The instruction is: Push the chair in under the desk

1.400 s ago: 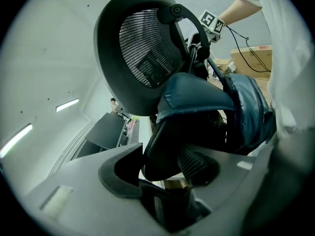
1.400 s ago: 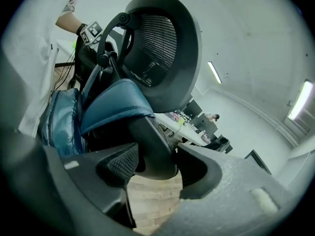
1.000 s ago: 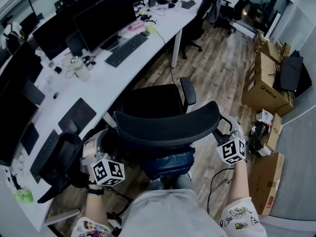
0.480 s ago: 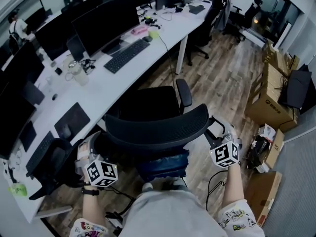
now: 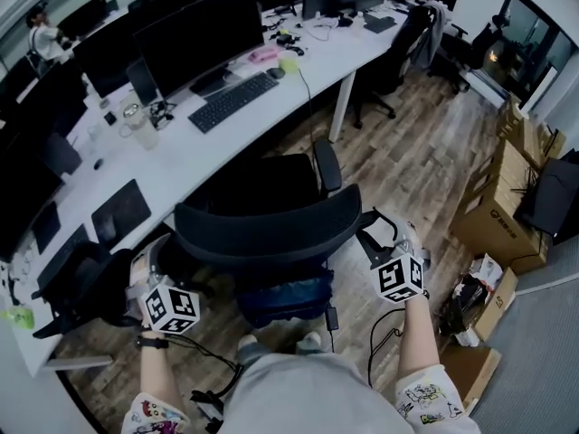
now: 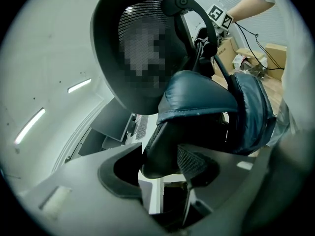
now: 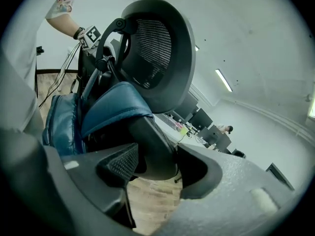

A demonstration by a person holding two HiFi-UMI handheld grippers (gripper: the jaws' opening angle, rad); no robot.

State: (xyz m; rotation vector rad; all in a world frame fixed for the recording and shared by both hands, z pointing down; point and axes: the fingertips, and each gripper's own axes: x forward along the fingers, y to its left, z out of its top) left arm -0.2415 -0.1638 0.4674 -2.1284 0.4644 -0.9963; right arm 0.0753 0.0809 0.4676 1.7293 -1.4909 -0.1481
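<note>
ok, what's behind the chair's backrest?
A blue padded cushion hangs behind the backrest, against its black support frame. The base and wheels of the chair are covered by the cushion and the person.

The chair (image 5: 267, 233) sits at five o'clock off the counter (image 5: 190, 156); cardboard boxes (image 5: 490, 213) lie at its three o'clock.

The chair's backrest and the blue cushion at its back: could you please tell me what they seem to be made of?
The backrest looks like black woven mesh, by its fine grid, in a smooth matte rim, probably plastic. The blue cushion is likely leather or imitation, given its sheen and stitched seam.
</note>
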